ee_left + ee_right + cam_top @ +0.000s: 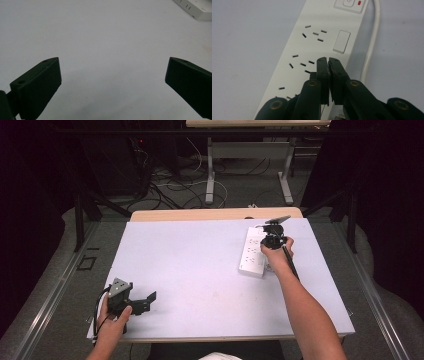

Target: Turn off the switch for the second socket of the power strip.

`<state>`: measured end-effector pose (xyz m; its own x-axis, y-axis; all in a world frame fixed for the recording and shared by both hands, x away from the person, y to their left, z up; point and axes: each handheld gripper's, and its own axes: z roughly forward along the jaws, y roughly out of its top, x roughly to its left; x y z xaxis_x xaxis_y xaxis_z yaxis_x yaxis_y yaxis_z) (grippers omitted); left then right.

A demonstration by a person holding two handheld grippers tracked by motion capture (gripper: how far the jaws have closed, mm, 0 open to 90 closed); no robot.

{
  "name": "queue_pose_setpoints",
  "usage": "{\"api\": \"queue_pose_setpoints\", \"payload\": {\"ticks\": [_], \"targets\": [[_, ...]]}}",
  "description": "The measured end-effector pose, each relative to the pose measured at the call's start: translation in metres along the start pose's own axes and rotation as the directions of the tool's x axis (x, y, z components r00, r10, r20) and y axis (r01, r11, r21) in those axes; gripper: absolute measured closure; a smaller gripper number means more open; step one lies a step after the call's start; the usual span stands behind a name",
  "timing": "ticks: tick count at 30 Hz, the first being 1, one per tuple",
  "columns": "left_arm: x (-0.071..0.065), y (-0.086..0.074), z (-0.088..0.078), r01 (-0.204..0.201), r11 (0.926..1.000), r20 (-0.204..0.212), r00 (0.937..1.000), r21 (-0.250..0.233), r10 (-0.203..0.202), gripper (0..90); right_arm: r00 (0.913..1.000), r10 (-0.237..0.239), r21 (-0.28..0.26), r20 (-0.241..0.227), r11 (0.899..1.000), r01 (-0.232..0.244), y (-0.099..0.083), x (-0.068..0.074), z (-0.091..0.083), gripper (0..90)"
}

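Here's the right gripper (273, 240) out at the far right of the counter (190, 265), poised directly over the white power strip (252, 251). From the right gripper view its jaws are clenched together, pads pressed face to face with nothing between them, tips hanging just above the power strip (317, 50) near its right edge. Whether those tips actually touch the plastic, I can't tell. Just beyond the tips sits a blank white rectangular cover (341, 41), and farther along the strip the switch (349, 5) with its small red light (360, 3). Rows of socket slots (312, 32) run down the strip's face to the left of the jaws. A white cord (370, 45) runs along the strip's right side, lying on the counter just beside it.

Over on the near left, the left gripper (142, 301) rests low by the counter's front edge, held in the person's left hand (114, 320), well apart from the strip. In the left gripper view its jaws are released, standing wide with bare pale counter (107, 50) between them, and a corner of the power strip (197, 8) peeks in at the top right

The strip itself lies flat, pointing away from the person
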<state>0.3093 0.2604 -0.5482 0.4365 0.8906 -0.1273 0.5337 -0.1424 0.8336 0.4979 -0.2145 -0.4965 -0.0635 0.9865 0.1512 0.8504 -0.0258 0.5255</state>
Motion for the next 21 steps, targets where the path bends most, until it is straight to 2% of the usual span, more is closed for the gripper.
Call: {"api": "queue_pose_setpoints", "payload": {"ticks": [7, 13, 21], "targets": [[0.0, 0.0, 0.0, -0.001, 1.0, 0.0, 1.0, -0.001, 0.001, 0.5, 1.0, -0.008, -0.039, 0.002, 0.999, 0.008, 0.002, -0.002, -0.006, 82.7], [0.0, 0.0, 0.001, -0.001, 1.0, 0.0, 1.0, 0.0, 0.001, 0.5, 0.9999, -0.011, -0.066, -0.006, 0.998, 0.011, 0.002, -0.003, -0.011, 74.9], [0.0, 0.0, 0.001, 0.0, 1.0, 0.0, 1.0, -0.001, 0.0, 0.5, 0.9982, -0.051, -0.087, -0.03, 0.995, 0.049, 0.005, 0.001, -0.021, 66.9]]}}
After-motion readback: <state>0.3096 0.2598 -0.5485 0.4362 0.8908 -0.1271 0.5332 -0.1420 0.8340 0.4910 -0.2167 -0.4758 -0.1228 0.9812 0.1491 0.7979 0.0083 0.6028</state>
